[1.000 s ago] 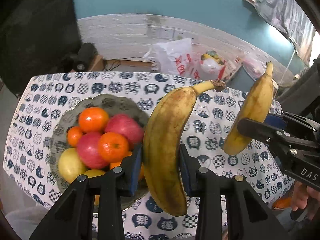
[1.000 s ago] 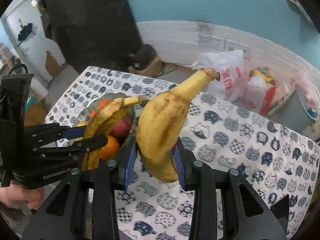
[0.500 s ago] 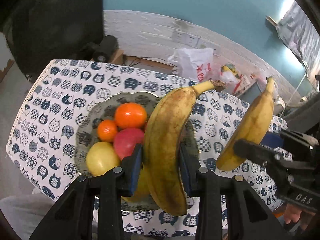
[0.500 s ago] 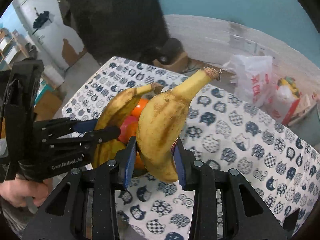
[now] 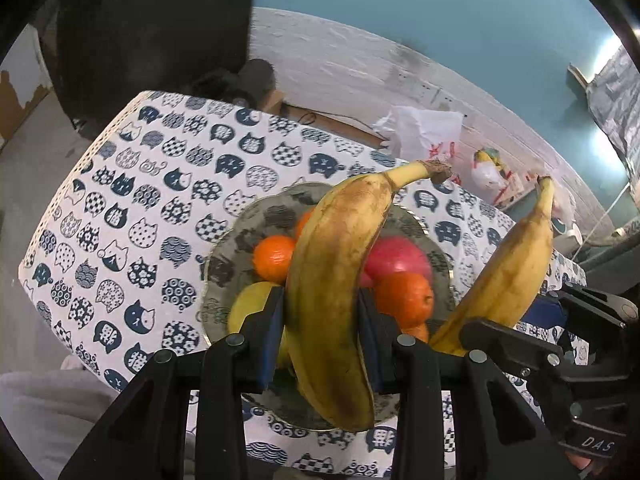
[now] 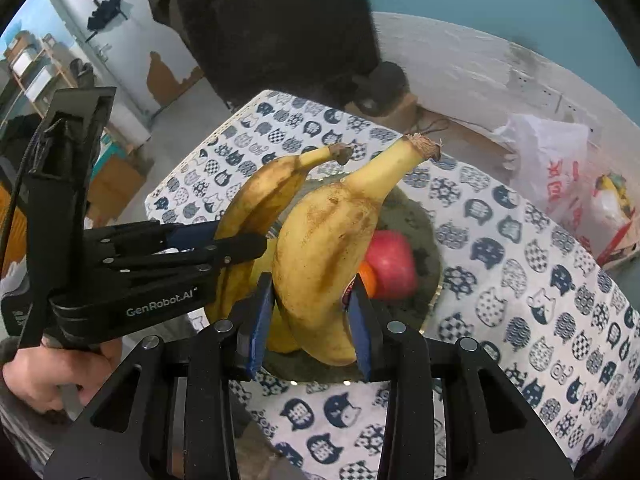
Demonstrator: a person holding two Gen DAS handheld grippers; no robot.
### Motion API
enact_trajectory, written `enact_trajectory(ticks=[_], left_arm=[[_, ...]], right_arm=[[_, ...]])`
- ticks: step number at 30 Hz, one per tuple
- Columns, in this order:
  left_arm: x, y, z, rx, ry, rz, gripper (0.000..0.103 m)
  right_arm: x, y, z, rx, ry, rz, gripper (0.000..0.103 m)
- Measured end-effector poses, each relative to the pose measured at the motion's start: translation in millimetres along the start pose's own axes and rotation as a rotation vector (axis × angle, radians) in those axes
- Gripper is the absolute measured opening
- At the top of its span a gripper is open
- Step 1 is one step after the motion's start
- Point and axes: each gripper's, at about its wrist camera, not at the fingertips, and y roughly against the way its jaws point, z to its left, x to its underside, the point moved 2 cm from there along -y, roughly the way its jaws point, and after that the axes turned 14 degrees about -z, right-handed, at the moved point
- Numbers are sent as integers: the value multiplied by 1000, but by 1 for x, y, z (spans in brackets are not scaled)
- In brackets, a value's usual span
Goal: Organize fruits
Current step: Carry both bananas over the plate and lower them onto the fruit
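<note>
My left gripper [image 5: 322, 332] is shut on a brown-flecked banana [image 5: 332, 264] that stands stem up, above a grey patterned plate [image 5: 236, 240]. The plate holds oranges [image 5: 274, 258], a red apple [image 5: 396, 256] and a yellow fruit [image 5: 250, 308]. My right gripper [image 6: 309, 320] is shut on a second banana [image 6: 328, 248], also stem up, over the same plate [image 6: 430, 240] beside the apple [image 6: 390, 264]. Each gripper shows in the other's view: the right gripper [image 5: 516, 320] to the right with its banana [image 5: 512, 272], the left gripper [image 6: 228, 240] to the left with its banana [image 6: 256, 200].
The plate lies on a table under a cat-print cloth [image 5: 132, 216]; its left and far edges are close. A person's hand [image 6: 52, 376] grips the left tool's handle. White plastic bags [image 6: 552, 168] sit on the floor beyond the table, near a dark bulky object [image 6: 280, 20].
Both grippers have carried their bananas to the left across the table. The plate, earlier off to the left of both bananas, now lies right behind and below them.
</note>
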Motion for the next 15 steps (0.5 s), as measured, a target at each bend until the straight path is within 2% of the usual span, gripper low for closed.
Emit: enact_trajectory(ticks=[11, 15], left_arm=[[9, -33, 33, -12, 41, 58, 36], [6, -37, 37, -14, 43, 52, 32]], right_arm=[[-6, -42, 10, -35, -32, 57, 34], [-10, -54, 7, -42, -56, 63, 35]])
